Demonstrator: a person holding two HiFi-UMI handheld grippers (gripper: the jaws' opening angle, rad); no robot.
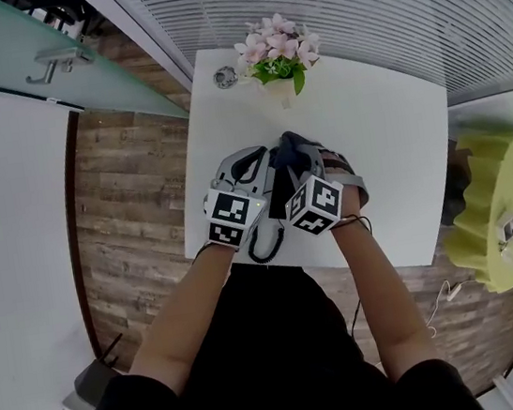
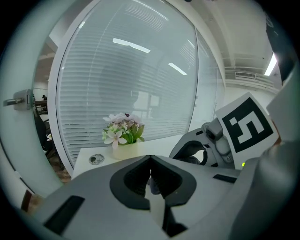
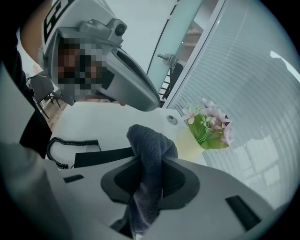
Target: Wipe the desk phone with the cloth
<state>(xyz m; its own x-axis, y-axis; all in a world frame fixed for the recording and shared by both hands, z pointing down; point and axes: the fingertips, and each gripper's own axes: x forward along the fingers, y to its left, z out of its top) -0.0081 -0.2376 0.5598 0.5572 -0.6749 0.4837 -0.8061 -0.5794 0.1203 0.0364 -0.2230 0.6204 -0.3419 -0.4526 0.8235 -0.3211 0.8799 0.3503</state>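
1 desk phone point(image 1: 276, 195) sits near the front edge of the white table point(image 1: 379, 135), mostly hidden under 2 grippers. The right gripper point(image 3: 152, 165) pinches the grey cloth point(image 3: 147, 140) over it. The left gripper point(image 2: 150, 163) has its jaws together and empty. Wiping seems under way, but how much is done can't be judged.

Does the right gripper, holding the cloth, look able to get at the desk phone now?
Likely yes. The right gripper is shut on the cloth, and the desk phone lies close ahead of it on the table, with nothing between them.
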